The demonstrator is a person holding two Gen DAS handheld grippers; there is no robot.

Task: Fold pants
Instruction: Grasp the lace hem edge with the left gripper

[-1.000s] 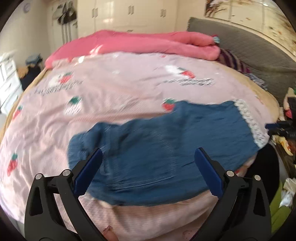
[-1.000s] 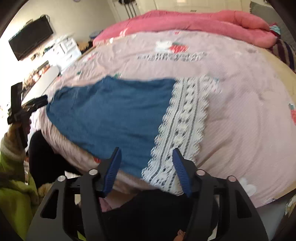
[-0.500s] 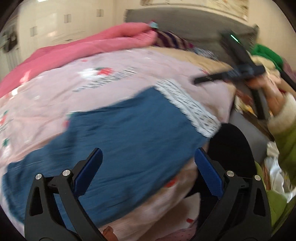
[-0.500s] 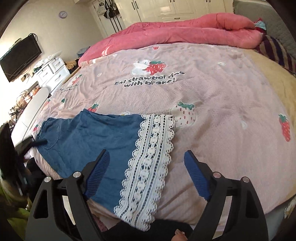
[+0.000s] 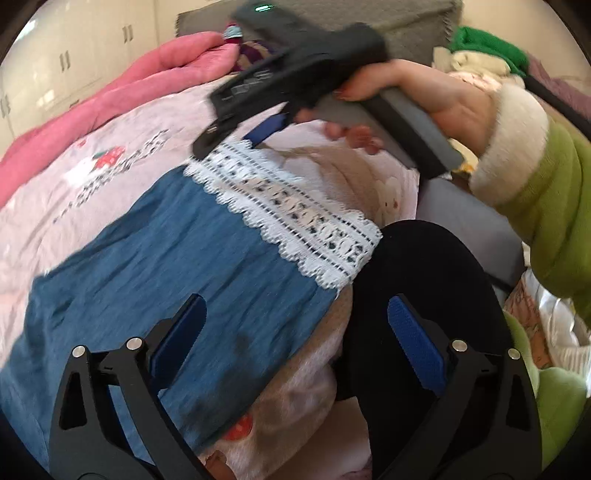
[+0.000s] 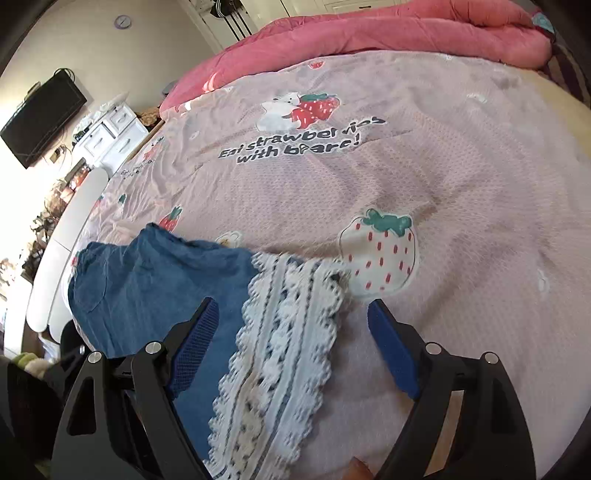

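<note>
The blue denim pants (image 5: 166, 266) are lying flat on the pink strawberry-print bedspread (image 5: 110, 155), near the bed's near edge, with their white lace hem (image 5: 291, 218) pointing toward the right in the left wrist view. The left gripper (image 5: 295, 332) is hovering over the near edge of the bed with its jaws wide apart and holding nothing; its left blue pad (image 5: 177, 336) is showing over the denim, while its right pad (image 5: 413, 347) is showing over a black rounded shape (image 5: 417, 280) just off the bed's edge, so the near right corner of the pants is lying between the jaws. In the same view the right gripper (image 5: 243, 140) is being held by a hand (image 5: 417, 92) in a green sleeve with a cream cuff (image 5: 513, 147), its tip sitting at the far end of the lace hem; whether it is touching the lace cannot be told. In the right wrist view the right gripper (image 6: 291, 347) is showing its jaws spread apart and empty, with the lace hem (image 6: 280, 354) running between them and the denim (image 6: 147, 280) stretching away to the left, past the left pad. A rolled pink quilt (image 6: 388, 29) is lying along the far side of the bed, and a black wall television (image 6: 40, 118) is hanging far left above a white dresser (image 6: 110, 133).
</note>
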